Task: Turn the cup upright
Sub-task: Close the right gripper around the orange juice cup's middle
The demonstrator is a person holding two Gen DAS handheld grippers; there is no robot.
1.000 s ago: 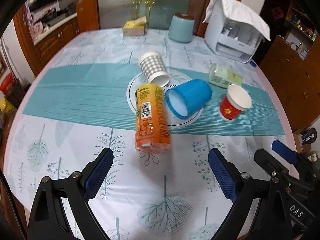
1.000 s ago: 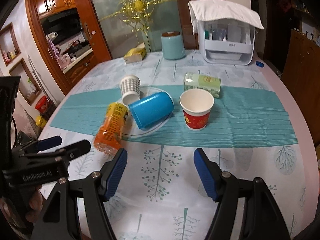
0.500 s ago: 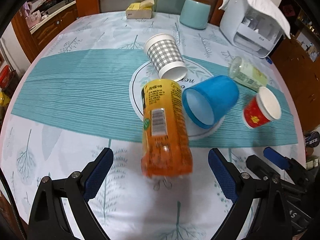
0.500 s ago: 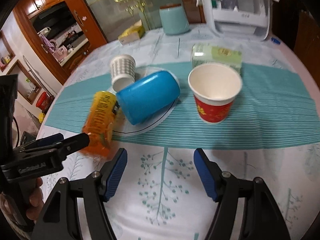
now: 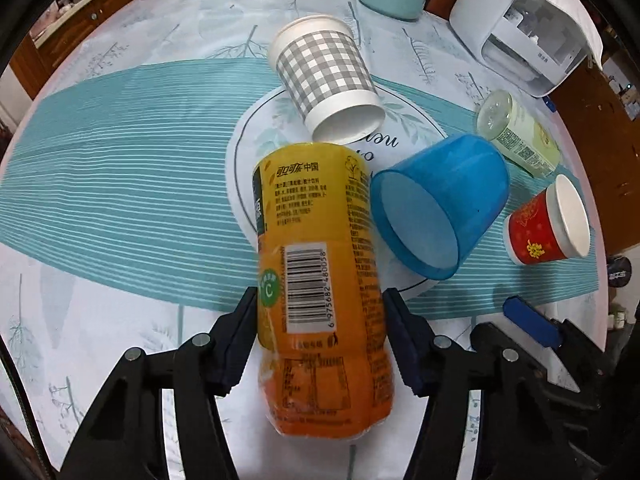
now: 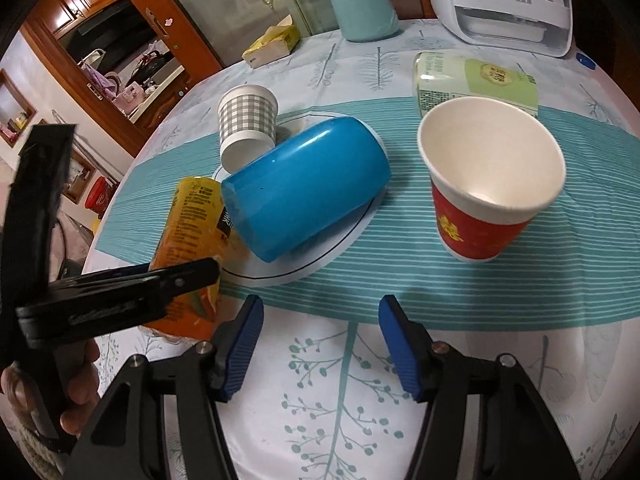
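A blue plastic cup lies on its side on a round white mat, also in the right wrist view. A grey checked paper cup lies tipped beside it. A red paper cup stands upright. An orange bottle lies on the table. My left gripper has its fingers on both sides of the bottle, touching it. My right gripper is open and empty, in front of the blue cup.
A pale green bottle lies behind the red cup. A teal canister, a yellow box and a white appliance stand at the far edge. The tablecloth carries a teal runner.
My left gripper moved forward and closed around the orange bottle. My right gripper moved closer to the blue and red cups and narrowed a little.
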